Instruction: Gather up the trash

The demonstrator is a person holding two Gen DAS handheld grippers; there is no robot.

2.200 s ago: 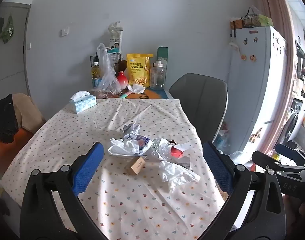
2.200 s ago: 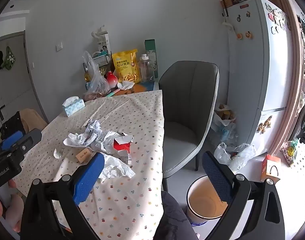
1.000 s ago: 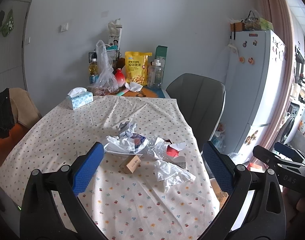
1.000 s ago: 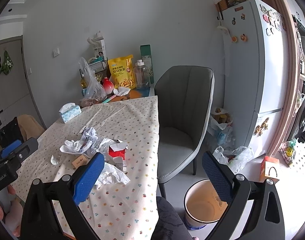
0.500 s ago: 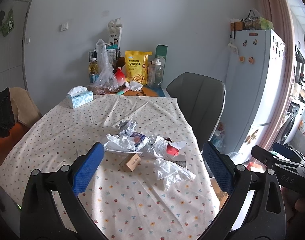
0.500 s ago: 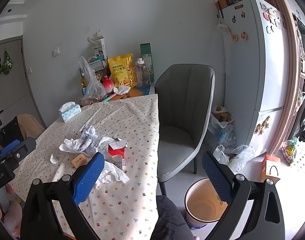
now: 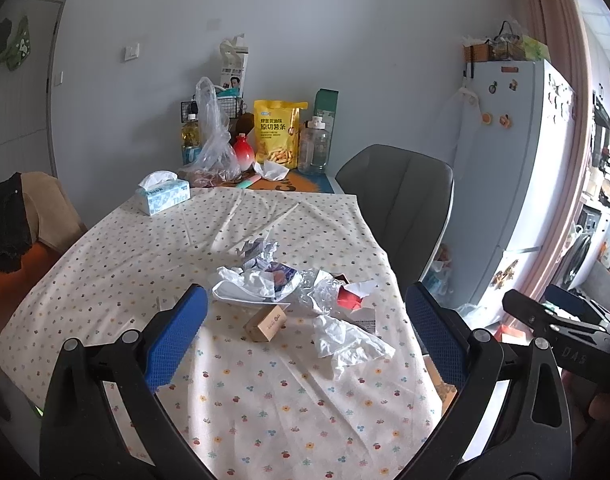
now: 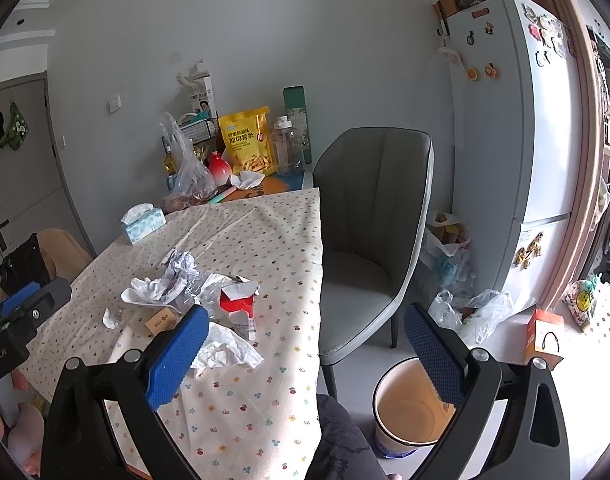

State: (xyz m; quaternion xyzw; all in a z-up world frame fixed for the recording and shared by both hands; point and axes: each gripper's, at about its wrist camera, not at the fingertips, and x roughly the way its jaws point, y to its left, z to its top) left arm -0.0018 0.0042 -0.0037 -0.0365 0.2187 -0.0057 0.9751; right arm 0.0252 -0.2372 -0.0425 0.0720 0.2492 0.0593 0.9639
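White crumpled paper and plastic, the trash pile (image 7: 265, 284), sits mid-table on the flower-print tablecloth (image 7: 145, 256), toward the right edge. In it: a crumpled tissue (image 7: 345, 340) nearest, a small brown cardboard box (image 7: 265, 323) just left of it, a torn red-and-white carton (image 7: 355, 296) on the right, a white wrapper wad (image 7: 249, 286) behind the box, a grey paper ball (image 7: 259, 250) farthest. None of it is held.

Left gripper (image 7: 305, 344) spread wide, empty, hovering over the near table edge, pile between its blue pads (image 7: 175, 336). Right gripper (image 8: 303, 360) also spread wide, empty, off the table's right near corner; its left pad overlaps the tissue (image 8: 225, 350) in view, contact cannot be told.

Cream trash bin (image 8: 409, 400) on the floor right of the table, near, open, looks empty. Grey chair (image 8: 369, 216) at the table's right side, beyond the bin. White fridge (image 8: 517, 128) far right, plastic bags (image 8: 469, 312) at its foot. Tissue box (image 7: 163, 197) far left on the table. Yellow snack bag (image 7: 277, 132), clear bottle (image 7: 315, 146), red vase (image 7: 244, 152) at the far end by the wall.
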